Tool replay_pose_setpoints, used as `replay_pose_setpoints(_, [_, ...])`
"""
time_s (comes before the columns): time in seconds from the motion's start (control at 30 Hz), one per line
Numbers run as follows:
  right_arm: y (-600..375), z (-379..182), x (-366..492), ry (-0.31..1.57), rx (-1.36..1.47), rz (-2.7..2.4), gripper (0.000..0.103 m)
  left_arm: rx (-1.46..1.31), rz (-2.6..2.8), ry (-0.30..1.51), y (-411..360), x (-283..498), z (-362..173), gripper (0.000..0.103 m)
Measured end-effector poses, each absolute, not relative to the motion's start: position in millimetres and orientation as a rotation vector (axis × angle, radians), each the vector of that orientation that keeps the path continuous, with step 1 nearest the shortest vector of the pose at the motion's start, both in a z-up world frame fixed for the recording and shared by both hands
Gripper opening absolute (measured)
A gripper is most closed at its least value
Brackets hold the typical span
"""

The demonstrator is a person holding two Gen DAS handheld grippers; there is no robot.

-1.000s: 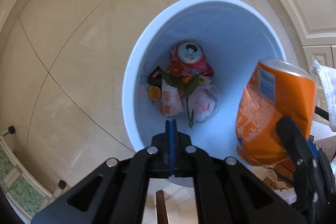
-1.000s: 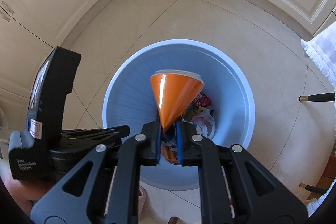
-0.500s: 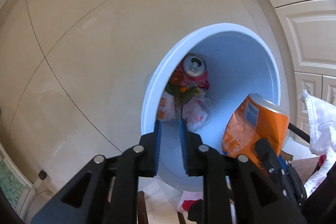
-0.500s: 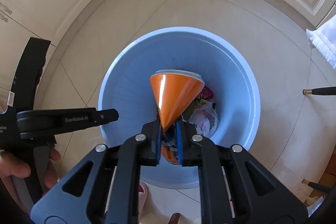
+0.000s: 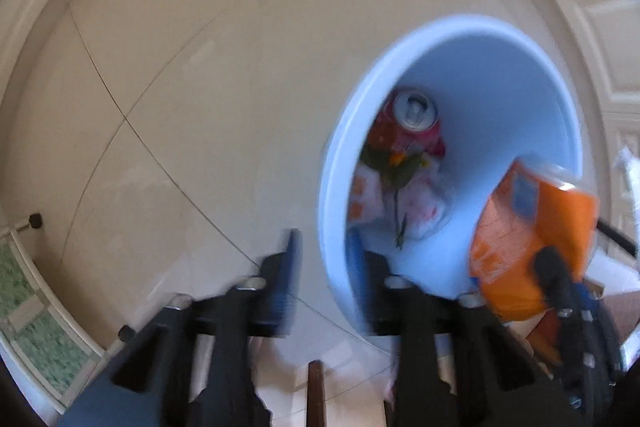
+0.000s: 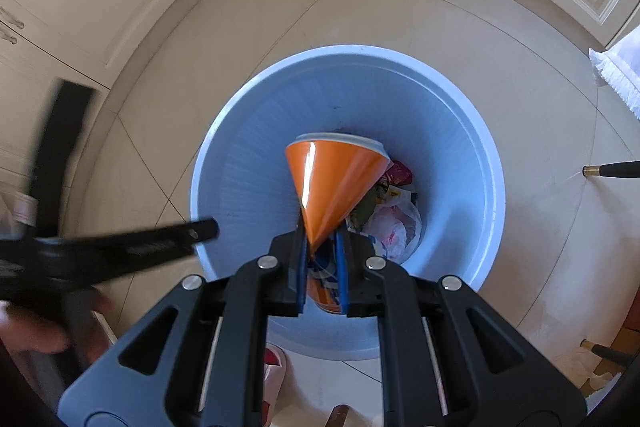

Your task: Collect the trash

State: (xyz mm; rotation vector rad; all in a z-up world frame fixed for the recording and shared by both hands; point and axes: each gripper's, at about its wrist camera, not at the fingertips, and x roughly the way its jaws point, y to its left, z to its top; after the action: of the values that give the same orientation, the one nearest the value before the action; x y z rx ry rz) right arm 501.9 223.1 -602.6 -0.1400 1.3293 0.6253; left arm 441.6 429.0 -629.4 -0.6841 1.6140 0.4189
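- The left gripper [image 5: 324, 253] is off to the left of the bin, its tips over the near left edge of the rim. Its fingers [image 5: 293, 259] are parted with nothing between them, and they have just been narrowing. In my judgement it has no part in the coming move.
- The blue bin [image 6: 248, 163] stands on the pale tiled floor [image 6: 400, 7], open mouth up. At its bottom lie a red can [image 5: 412, 115], some crumpled wrappers [image 6: 394, 227] and a stemmed leaf.
- The right gripper [image 6: 322, 241] is the one that matters. Its fingers are clenched on the flattened end of the orange can [image 6: 336, 179].
- The orange can runs lengthwise away from the fingers and steeply down, with its wide lidded end lowest.
- Seen along the right fingers, that lidded end sits inside the ring of the rim, near the middle, with bin wall showing on every side. It is above the trash, not touching it.
- As I read it, the can is lined up for a drop: parting the right fingers should let it fall lid first into the bin, with no sideways shift needed.
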Motion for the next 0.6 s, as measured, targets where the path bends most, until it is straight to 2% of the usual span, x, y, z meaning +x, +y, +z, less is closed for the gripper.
replay_pose_setpoints(0.6, [220.8, -594.7, 498.1, 1.305, -0.129, 0.598, 0.012, -0.644, 0.405, 1.604, 425.1, 445.3, -616.9, 0.013])
